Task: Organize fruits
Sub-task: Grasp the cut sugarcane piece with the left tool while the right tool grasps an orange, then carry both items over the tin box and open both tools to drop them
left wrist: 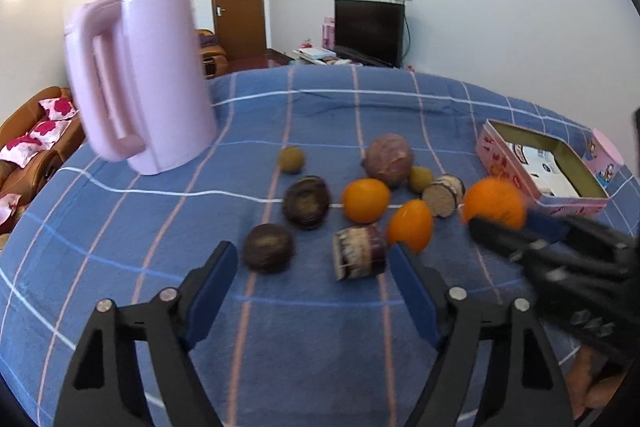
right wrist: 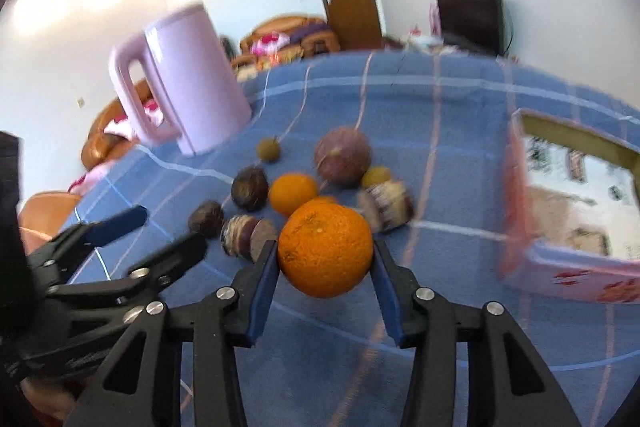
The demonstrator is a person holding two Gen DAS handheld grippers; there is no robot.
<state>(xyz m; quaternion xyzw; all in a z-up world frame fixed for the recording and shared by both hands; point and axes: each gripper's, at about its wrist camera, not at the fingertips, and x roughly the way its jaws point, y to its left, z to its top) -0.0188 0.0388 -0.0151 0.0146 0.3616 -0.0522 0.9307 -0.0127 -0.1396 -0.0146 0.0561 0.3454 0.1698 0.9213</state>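
Observation:
Fruits lie on a blue checked cloth [left wrist: 280,367]: two oranges [left wrist: 366,200] [left wrist: 411,225], dark round fruits [left wrist: 307,201] [left wrist: 268,247], a large purple fruit [left wrist: 389,159], small greenish ones [left wrist: 291,159] and cut purple pieces [left wrist: 360,251]. My left gripper [left wrist: 316,267] is open and empty, just before a dark fruit and a cut piece. My right gripper [right wrist: 325,259] is shut on an orange [right wrist: 325,249] and holds it above the cloth; it also shows in the left wrist view [left wrist: 495,203]. An open pink box [left wrist: 548,167] [right wrist: 576,195] stands to the right.
A tall pink kettle [left wrist: 144,75] stands at the cloth's far left, also in the right wrist view [right wrist: 188,83]. Sofas, a door and a TV are beyond the table.

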